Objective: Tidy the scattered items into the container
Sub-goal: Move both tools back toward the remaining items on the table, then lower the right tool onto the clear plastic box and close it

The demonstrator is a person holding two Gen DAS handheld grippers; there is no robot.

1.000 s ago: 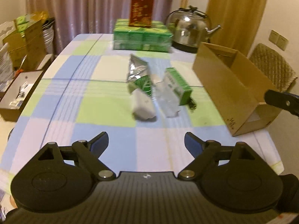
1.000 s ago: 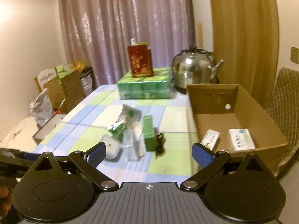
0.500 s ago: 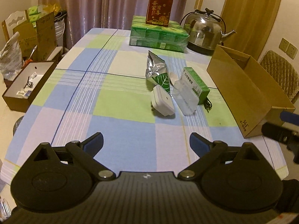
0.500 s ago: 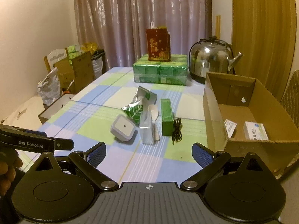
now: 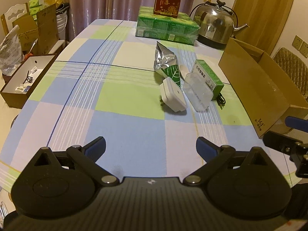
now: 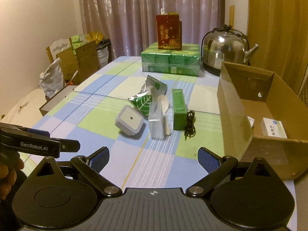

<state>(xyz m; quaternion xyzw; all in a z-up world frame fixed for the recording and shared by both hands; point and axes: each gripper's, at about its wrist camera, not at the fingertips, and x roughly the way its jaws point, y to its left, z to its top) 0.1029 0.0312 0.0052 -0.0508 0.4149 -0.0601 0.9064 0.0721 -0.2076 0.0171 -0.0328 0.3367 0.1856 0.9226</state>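
Two grippers hang over the near counter (image 5: 134, 130), both with fingers spread wide and nothing between them; your left gripper (image 5: 151, 147) has just been opening. Ahead of the right gripper (image 6: 154, 156) and a little left lies the white plug (image 6: 130, 122), then the clear case (image 6: 156, 123) and green carton (image 6: 179, 109), both with long axes running away from you. The box (image 6: 234, 115) sits right of the right fingers, so that hand looks nearer for loading.
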